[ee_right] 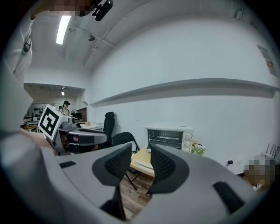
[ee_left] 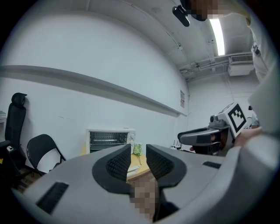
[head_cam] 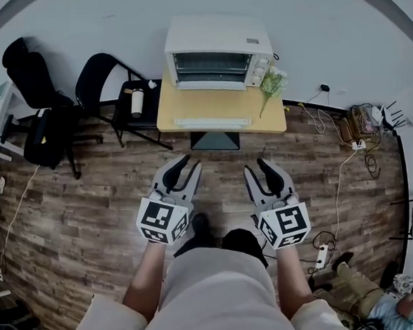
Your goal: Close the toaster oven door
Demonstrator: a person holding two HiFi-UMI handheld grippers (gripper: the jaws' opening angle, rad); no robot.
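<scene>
A white toaster oven [head_cam: 217, 56] stands at the back of a small tan table [head_cam: 273, 119] against the wall. Its door [head_cam: 213, 122] lies folded down flat over the tabletop, and the rack inside shows. The oven [ee_left: 110, 139] also appears far ahead in the left gripper view, and in the right gripper view the oven [ee_right: 168, 138] is equally distant. My left gripper [head_cam: 186, 168] and right gripper [head_cam: 262, 173] hover side by side over the wooden floor, well short of the table. Both have their jaws apart with nothing between them.
A small bunch of flowers [head_cam: 272, 81] stands beside the oven. A black folding chair [head_cam: 110, 83] carrying a bottle [head_cam: 137, 101] and an office chair [head_cam: 38, 107] stand left of the table. Cables and a power strip [head_cam: 357, 132] lie at the right, and a person [head_cam: 387, 307] sits on the floor.
</scene>
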